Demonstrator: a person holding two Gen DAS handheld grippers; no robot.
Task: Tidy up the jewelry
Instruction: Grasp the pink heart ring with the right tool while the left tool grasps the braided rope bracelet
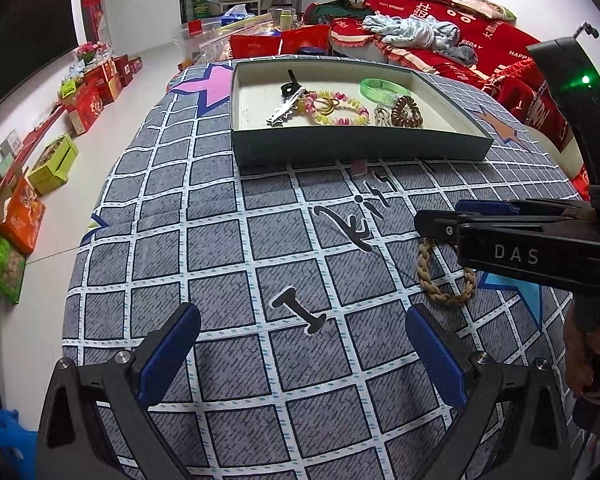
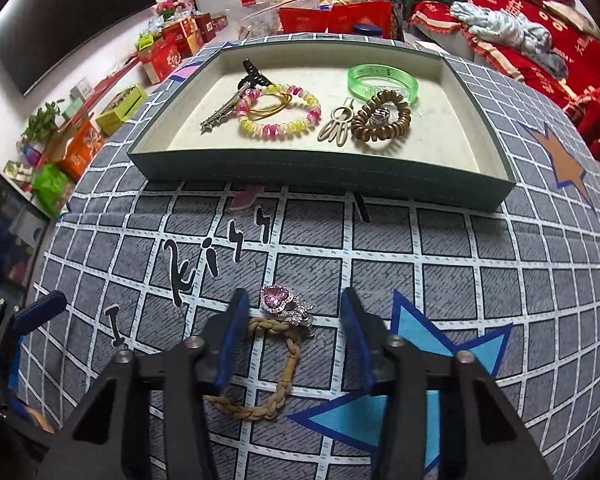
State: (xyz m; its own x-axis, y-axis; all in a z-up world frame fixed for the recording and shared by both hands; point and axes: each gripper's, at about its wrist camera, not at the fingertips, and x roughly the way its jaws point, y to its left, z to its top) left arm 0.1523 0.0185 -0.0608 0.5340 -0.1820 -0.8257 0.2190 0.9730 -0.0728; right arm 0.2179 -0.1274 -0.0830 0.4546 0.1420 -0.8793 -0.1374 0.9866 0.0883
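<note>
A tan braided bracelet (image 2: 290, 360) with a pink heart charm (image 2: 276, 298) lies on the checked grey cloth. My right gripper (image 2: 295, 300) points down over it, jaws partly apart, with the charm between them. The left finger touches the braid; the right finger stands clear of it. In the left wrist view the right gripper (image 1: 440, 216) covers the top of the bracelet (image 1: 424, 276). My left gripper (image 1: 302, 314) is wide open above bare cloth, nothing between its fingers. Beyond is the green tray (image 2: 320, 176) holding a pink-yellow bead bracelet (image 2: 280, 124), a green bangle (image 2: 380, 76) and a brown coil tie (image 2: 380, 120).
The tray (image 1: 360, 148) also holds a black claw clip (image 2: 256, 72), a silver hairpin (image 2: 224, 114) and a beige clip (image 2: 336, 124). Red cushions and a grey garment (image 1: 416, 28) lie behind right. Boxes (image 1: 92, 100) line the floor at left, past the cloth's edge.
</note>
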